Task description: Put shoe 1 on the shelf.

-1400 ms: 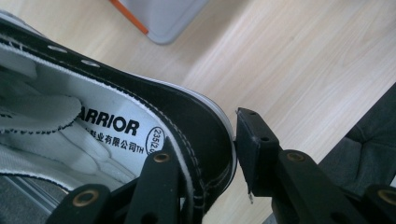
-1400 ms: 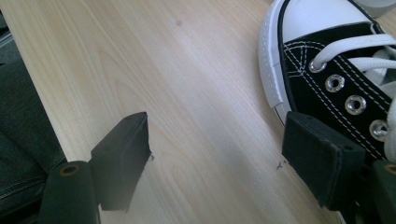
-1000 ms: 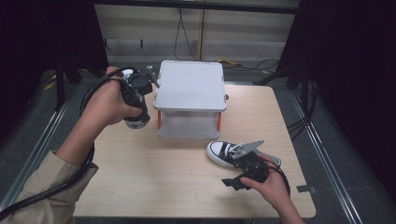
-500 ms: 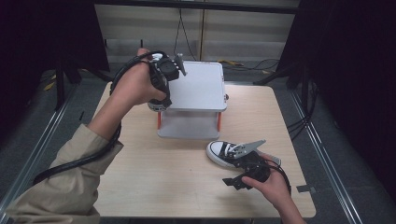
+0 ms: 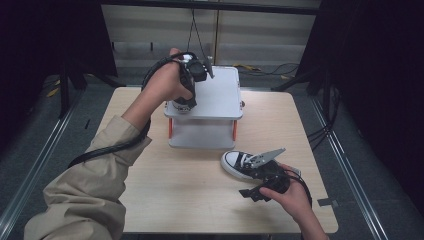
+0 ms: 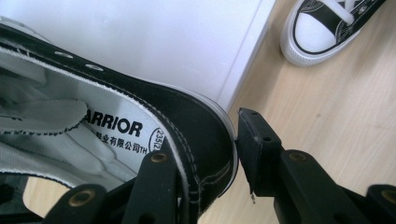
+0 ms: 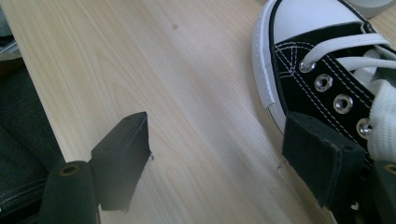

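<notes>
While left tongs (image 6: 210,154) clamp held shoe's (image 6: 196,116) heel | above white box (image 6: 154,42)

Beige jacket sleeve (image 5: 95,185), thick black cable (image 5: 107,150), black fingers (image 7: 121,161) with round brass-coloured rivets, grey three-cornered plate (image 5: 262,158)

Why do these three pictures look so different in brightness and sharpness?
High view: the table is lit while the surroundings are almost black, and detail is soft. Left gripper view: the white box glares nearly blank; the held shoe is sharp enough to read its label. Right gripper view: evenly lit, the other shoe crisp, jaws slightly soft.
</notes>
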A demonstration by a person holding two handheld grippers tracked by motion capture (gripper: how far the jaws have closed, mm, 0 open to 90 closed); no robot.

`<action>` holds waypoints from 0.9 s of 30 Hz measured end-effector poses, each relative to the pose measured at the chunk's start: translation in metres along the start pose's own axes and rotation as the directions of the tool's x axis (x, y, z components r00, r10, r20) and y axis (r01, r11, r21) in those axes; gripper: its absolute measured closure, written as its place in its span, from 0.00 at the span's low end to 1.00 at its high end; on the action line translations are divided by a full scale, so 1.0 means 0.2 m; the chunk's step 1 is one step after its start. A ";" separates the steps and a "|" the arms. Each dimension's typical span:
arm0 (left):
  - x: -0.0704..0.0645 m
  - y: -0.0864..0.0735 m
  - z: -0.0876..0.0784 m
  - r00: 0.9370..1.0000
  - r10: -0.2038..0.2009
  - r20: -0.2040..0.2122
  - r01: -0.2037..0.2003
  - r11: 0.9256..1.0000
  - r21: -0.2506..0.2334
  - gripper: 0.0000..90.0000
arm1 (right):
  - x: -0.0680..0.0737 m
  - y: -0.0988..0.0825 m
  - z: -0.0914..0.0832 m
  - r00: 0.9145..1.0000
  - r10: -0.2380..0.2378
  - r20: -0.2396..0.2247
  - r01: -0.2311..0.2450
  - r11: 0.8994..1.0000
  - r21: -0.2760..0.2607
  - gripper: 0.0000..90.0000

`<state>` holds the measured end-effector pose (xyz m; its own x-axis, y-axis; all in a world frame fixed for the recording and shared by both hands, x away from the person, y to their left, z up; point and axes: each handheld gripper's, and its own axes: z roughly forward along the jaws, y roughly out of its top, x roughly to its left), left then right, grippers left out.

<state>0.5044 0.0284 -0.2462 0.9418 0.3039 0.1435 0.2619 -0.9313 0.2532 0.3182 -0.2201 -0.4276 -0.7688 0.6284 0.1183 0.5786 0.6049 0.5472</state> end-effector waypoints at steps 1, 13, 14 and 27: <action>0.00 0.00 0.00 1.000 0.000 0.000 0.000 1.000 0.000 0.76 | 0.00 0.00 0.00 1.000 0.000 0.000 0.000 1.000 0.000 0.26; 0.05 0.04 0.18 1.000 0.016 0.009 -0.016 0.999 -0.037 0.75 | -0.01 0.00 0.00 1.000 0.005 0.002 -0.005 1.000 0.008 0.26; 0.05 0.04 0.18 1.000 0.021 0.006 -0.021 0.998 -0.053 0.75 | -0.01 0.00 0.00 1.000 0.004 0.003 -0.004 1.000 0.006 0.26; 0.00 0.00 0.02 0.996 -0.089 -0.011 0.086 0.987 -0.137 0.45 | 0.00 -0.01 0.00 1.000 0.003 0.011 -0.003 1.000 0.015 0.26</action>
<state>0.5046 0.0266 -0.2505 0.9125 0.3875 0.1311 0.3110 -0.8654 0.3928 0.3182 -0.2211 -0.4283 -0.7638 0.6359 0.1105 0.5852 0.6102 0.5340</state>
